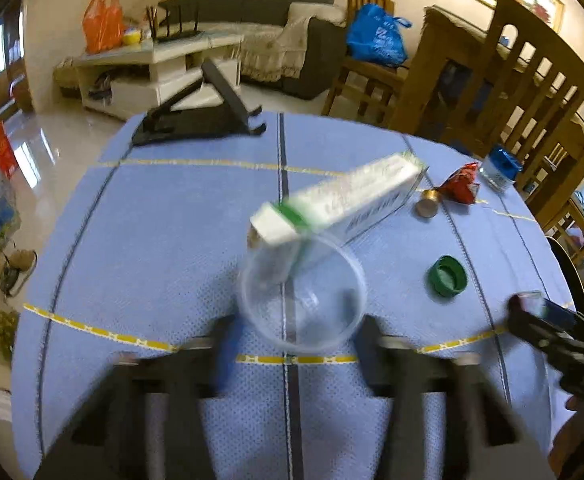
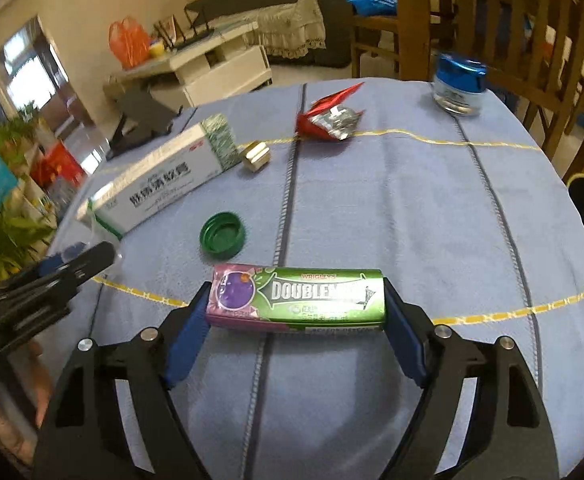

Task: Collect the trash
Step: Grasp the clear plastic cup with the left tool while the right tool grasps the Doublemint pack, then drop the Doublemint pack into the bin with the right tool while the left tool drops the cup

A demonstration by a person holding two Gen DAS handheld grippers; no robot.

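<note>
My left gripper (image 1: 298, 324) is shut on a clear plastic cup (image 1: 302, 294) held above the blue tablecloth; the view is motion-blurred. A white and green box (image 1: 340, 200) lies just beyond the cup and also shows in the right wrist view (image 2: 160, 184). My right gripper (image 2: 294, 304) is shut on a green Doublemint gum pack (image 2: 298, 300), gripped by its two ends. A green bottle cap (image 2: 223, 235), a small gold cap (image 2: 256, 156) and a crumpled red wrapper (image 2: 330, 118) lie on the cloth. The right gripper shows at the left view's right edge (image 1: 532, 308).
A blue-lidded jar (image 2: 458, 86) stands at the far right of the round table (image 2: 412, 208). A black folding stand (image 1: 200, 116) sits at the far edge. Wooden chairs (image 1: 524, 80) stand behind the table, plants to the left.
</note>
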